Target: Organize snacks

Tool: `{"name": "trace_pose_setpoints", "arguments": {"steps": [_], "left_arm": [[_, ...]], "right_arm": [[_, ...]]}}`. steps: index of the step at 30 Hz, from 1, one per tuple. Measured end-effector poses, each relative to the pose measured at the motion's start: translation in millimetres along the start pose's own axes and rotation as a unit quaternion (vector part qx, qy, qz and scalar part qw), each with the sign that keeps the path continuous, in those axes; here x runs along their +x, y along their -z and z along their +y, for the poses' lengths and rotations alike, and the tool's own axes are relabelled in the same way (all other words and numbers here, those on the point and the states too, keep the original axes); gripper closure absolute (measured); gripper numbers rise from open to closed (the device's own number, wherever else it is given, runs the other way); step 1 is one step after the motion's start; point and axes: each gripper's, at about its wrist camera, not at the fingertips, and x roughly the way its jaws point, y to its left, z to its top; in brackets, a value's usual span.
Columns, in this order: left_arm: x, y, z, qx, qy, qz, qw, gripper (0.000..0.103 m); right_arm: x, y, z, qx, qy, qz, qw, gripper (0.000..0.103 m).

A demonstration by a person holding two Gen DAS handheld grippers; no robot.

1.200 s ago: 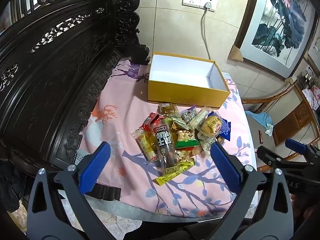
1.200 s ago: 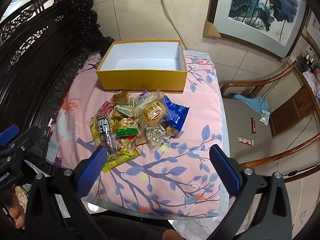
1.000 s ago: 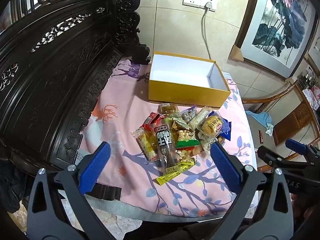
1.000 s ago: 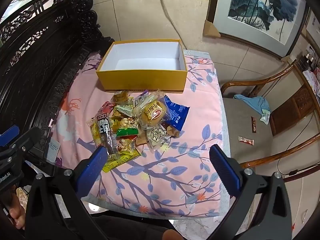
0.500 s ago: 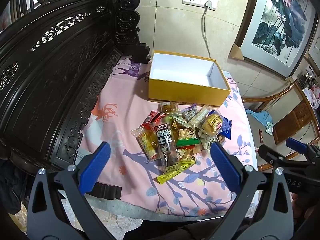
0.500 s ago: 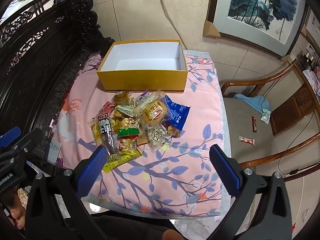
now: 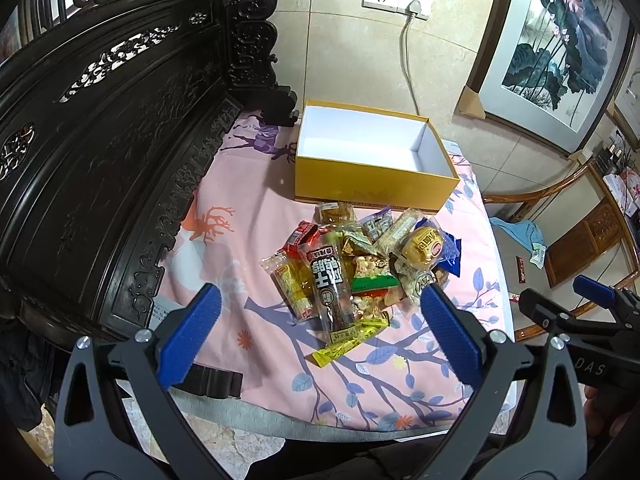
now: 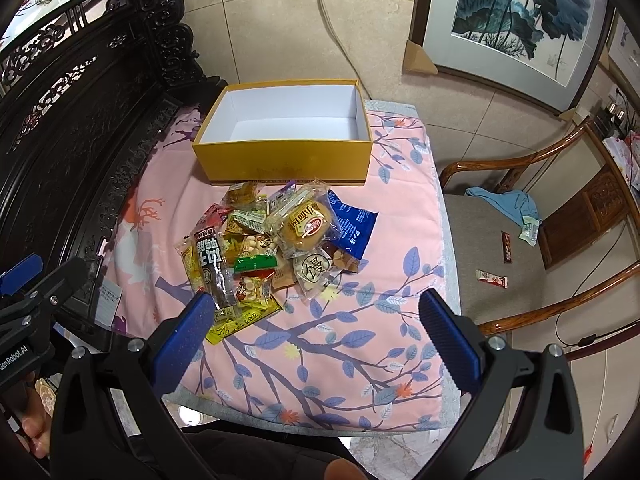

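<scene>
A pile of wrapped snacks (image 7: pixel 360 268) (image 8: pixel 276 248) lies on the pink flowered cloth (image 7: pixel 248 216) (image 8: pixel 400 264). A black-labelled long pack (image 7: pixel 330 284), a round bun pack (image 8: pixel 306 224) and a blue pack (image 8: pixel 354 226) lie in the pile. An empty yellow box with a white inside (image 7: pixel 372 184) (image 8: pixel 280 160) stands just behind the pile. My left gripper (image 7: pixel 320 320) is open and empty, held above the pile's near edge. My right gripper (image 8: pixel 316 316) is open and empty, above the cloth in front of the pile.
A dark carved wooden bench back (image 7: pixel 100 140) runs along the left. A wooden chair (image 8: pixel 520 240) with a grey seat stands at the right, with a blue cloth (image 8: pixel 504 204) and small wrappers (image 8: pixel 491 278) on it. A framed painting (image 8: pixel 520 20) leans on the wall.
Both grippers have drifted slightly forward toward the pile. Both stay open and nothing on the cloth has moved.
</scene>
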Motion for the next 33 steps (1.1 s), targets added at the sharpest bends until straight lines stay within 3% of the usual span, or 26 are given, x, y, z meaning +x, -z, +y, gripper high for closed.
{"name": "trace_pose_setpoints", "arguments": {"steps": [33], "left_arm": [[-0.1,-1.9,-2.4,0.001,-0.001,0.002,1.0000,0.002]], "right_arm": [[3.0,-2.5,-2.2,0.002,-0.001,-0.001,1.000,0.001]]}}
